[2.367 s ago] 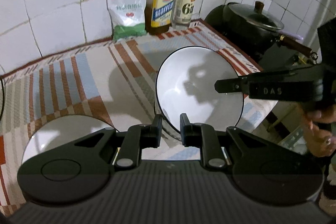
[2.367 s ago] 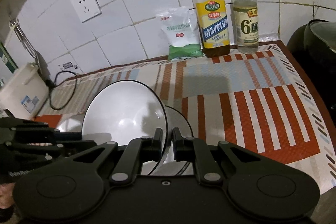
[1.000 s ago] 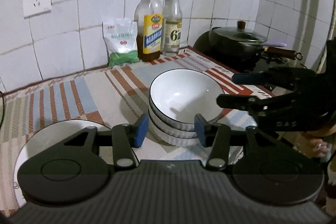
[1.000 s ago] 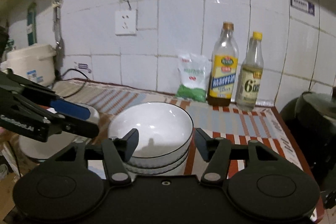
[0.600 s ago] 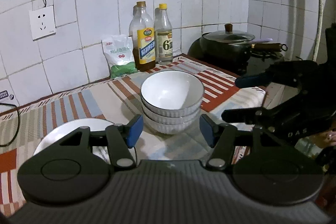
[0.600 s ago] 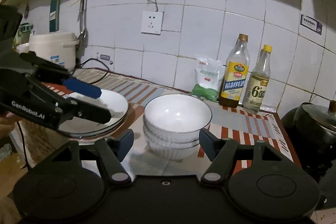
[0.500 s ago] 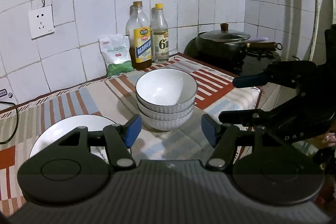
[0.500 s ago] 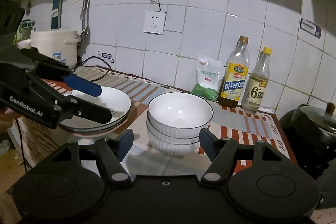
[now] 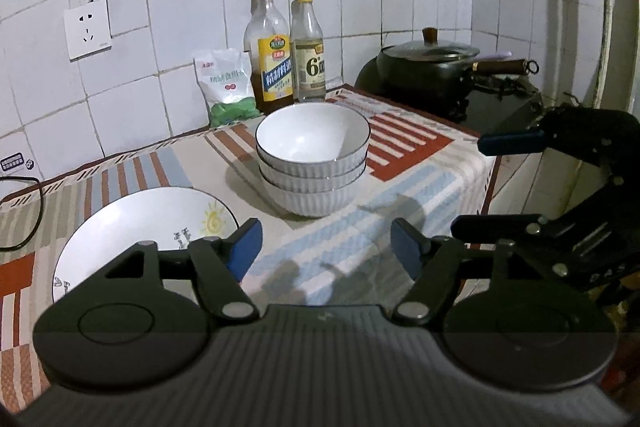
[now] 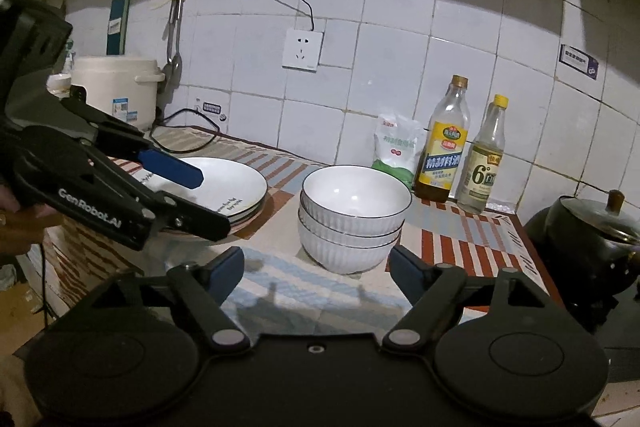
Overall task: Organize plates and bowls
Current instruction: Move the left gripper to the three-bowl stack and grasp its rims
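Three empty bowls [image 9: 312, 163] sat nested beside stacked plates [image 10: 224, 195] on the counter [image 9: 400, 163]. Both tools, left [image 9: 326, 253] and right [image 10: 316, 273], had just been opening, gripping nothing, tilted slightly downward.

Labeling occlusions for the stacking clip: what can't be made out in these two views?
- Plates: left wrist view, near edge hidden by the left gripper; right wrist view, stack count unclear behind it.
- Plate lettering: too small.
- Pot: cut off at the right edge, right wrist view.
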`<act>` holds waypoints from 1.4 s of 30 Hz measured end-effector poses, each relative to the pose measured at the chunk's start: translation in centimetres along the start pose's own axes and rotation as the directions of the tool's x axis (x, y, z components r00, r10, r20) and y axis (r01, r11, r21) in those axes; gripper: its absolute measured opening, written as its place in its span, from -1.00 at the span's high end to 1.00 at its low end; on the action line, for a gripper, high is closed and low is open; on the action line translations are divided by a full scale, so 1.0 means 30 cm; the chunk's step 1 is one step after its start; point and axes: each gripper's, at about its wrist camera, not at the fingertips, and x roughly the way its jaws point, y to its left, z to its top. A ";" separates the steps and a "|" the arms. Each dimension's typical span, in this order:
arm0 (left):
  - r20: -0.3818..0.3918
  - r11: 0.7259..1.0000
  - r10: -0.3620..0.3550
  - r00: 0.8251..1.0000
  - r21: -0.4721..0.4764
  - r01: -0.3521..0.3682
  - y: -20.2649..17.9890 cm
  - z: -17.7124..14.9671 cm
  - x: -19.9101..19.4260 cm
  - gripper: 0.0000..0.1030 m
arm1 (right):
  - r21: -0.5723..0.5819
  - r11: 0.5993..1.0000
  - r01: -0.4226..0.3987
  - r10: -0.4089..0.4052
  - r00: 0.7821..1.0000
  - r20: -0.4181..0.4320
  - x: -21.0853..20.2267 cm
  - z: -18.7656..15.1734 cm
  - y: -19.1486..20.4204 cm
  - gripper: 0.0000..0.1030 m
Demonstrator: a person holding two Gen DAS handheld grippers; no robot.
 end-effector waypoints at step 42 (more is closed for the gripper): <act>0.035 0.997 0.066 0.997 -0.052 -0.064 -0.046 -0.071 0.251 -1.00 | 0.111 0.994 -0.001 -0.007 0.997 0.075 0.189 -0.226 -0.176 -0.88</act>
